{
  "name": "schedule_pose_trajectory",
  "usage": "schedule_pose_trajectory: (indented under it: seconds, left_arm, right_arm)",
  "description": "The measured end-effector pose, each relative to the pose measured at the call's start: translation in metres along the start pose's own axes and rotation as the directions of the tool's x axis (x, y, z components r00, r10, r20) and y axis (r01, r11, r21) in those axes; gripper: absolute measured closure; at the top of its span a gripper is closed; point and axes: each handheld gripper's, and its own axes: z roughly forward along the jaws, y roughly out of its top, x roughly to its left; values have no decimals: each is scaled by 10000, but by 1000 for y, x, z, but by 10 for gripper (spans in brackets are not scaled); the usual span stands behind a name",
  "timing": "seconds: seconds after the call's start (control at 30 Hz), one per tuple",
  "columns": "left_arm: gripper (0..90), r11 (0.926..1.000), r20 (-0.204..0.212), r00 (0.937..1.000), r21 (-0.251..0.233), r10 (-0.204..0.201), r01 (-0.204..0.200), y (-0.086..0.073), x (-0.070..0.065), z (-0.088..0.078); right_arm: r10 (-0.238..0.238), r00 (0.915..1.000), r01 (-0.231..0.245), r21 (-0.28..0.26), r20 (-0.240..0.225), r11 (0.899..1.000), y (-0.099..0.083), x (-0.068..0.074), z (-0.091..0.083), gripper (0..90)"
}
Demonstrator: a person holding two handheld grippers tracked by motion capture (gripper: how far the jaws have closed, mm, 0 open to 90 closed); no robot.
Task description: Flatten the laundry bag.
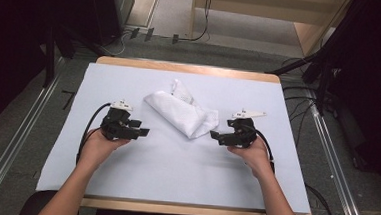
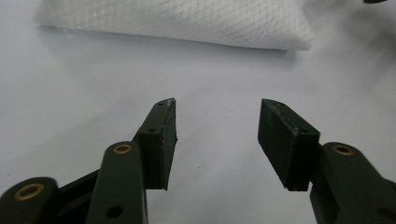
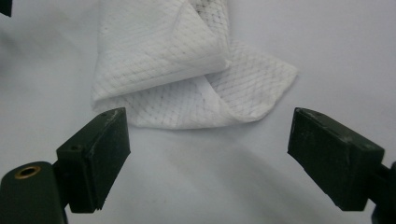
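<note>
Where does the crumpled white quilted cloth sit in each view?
High view: crumpled white quilted cloth at table centre, between both grippers.
Left gripper view: cloth along the top edge, beyond the open jaws.
Right gripper view: cloth upper centre, just beyond the open jaws.
Shared landmark: pale blue table cover.

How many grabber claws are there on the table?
2. The left gripper is at the table's left side, the right gripper at its right, both open and pointing inward at the white cloth lying between them. Neither touches it.
</note>
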Motion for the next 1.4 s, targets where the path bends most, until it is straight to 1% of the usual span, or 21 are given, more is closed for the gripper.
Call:
schedule_pose_trajectory:
  seconds: [0.03, 0.07, 0.1, 0.17, 0.23, 0.27, 0.33, 0.37, 0.47, 0.53, 0.6, 0.73, 0.83, 0.93, 1.0, 1.1, 1.2, 1.27, 1.3, 1.33, 1.4]
  left_arm:
    - [490, 10000, 128, 9999, 64, -30, 29, 0, 1, 2]
    - [476, 9999, 187, 9998, 117, -63, 60, 1, 2, 3]
    - [455, 9999, 207, 9998, 136, -42, 40, 1, 4, 5]
    - [450, 9999, 319, 9995, 138, 14, -18, 1, 6, 7]
    - [434, 9999, 410, 9991, 94, 45, -49, 1, 9, 9]
    - [425, 10000, 430, 9991, 93, 4, -8, 1, 10, 10]
    - [415, 9995, 564, 9981, 194, -250, 240, 2, 12, 13]
    - [424, 9989, 592, 9974, 250, -411, 396, 3, 13, 14]
    - [422, 9992, 629, 9974, 220, -347, 333, 5, 13, 14]
    - [417, 9996, 625, 9977, 120, -278, 271, 6, 13, 14]
    - [407, 9995, 553, 9982, 205, -248, 237, 6, 15, 16]
    - [409, 9989, 466, 9979, 152, -458, 451, 6, 17, 17]
    - [402, 9983, 588, 9966, 102, -576, 571, 6, 16, 17]
    - [395, 9986, 531, 9972, 110, -527, 522, 6, 16, 17]
    - [381, 9978, 598, 9960, 34, -667, 666, 7, 16, 17]
    - [333, 9974, 506, 9961, 41, -716, 715, 10, 16, 15]
    - [250, 9977, 516, 9964, -46, -676, 679, 9, 16, 15]
    - [217, 9974, 469, 9963, -96, -715, 720, 9, 16, 15]
    - [217, 9969, 502, 9957, -97, -775, 780, 9, 17, 15]
    - [220, 9974, 516, 9962, -110, -708, 715, 9, 17, 15]
    - [283, 9988, 306, 9984, -63, -482, 485, 8, 15, 13]
  right_arm:
    - [-47, 9999, 49, -108, 110, 9999, -2, 1, -1, 141]
    - [-30, 9999, 32, -204, 141, 9998, -4, 1, -2, 148]
    - [-16, 9999, 18, -149, 131, 9999, -6, 1, -2, 150]
    - [-53, 9997, 53, 19, 217, 10000, -9, 0, -1, 169]
    - [57, 9996, -61, 155, 283, 9999, -11, -1, -2, 196]
    - [82, 9996, -86, 146, 282, 9999, -12, -2, -3, 240]
    - [-95, 10000, 95, 187, 26, 9998, -14, -5, -5, 373]
    - [-96, 9999, 98, 250, -88, 9996, -15, -6, -5, 393]
    - [165, 9997, -156, 421, -203, 9990, -15, -10, -6, 410]
    - [190, 9996, -180, 468, -214, 9987, -15, -10, -7, 410]
    - [188, 9997, -180, 444, -185, 9989, -14, -10, -9, 413]
    - [76, 10000, -78, 403, 39, 9992, -13, -8, -11, 413]
    - [24, 9997, -34, 436, 230, 9990, -12, -6, -13, 413]
    - [40, 9997, -50, 436, 231, 9990, -12, -7, -13, 413]
    - [115, 9997, -124, 460, 212, 9989, -12, -7, -12, 415]
    - [114, 9996, -126, 530, 241, 9985, -12, -7, -12, 414]
    - [10, 9990, -36, 601, 440, 9982, -12, -9, -11, 417]
    - [121, 9990, -145, 562, 428, 9983, -11, -9, -12, 428]
    - [145, 9990, -167, 534, 417, 9984, -11, -9, -12, 435]
    - [163, 9993, -181, 546, 341, 9983, -11, -10, -12, 440]
    - [200, 9993, -217, 550, 311, 9982, -10, -9, -11, 439]
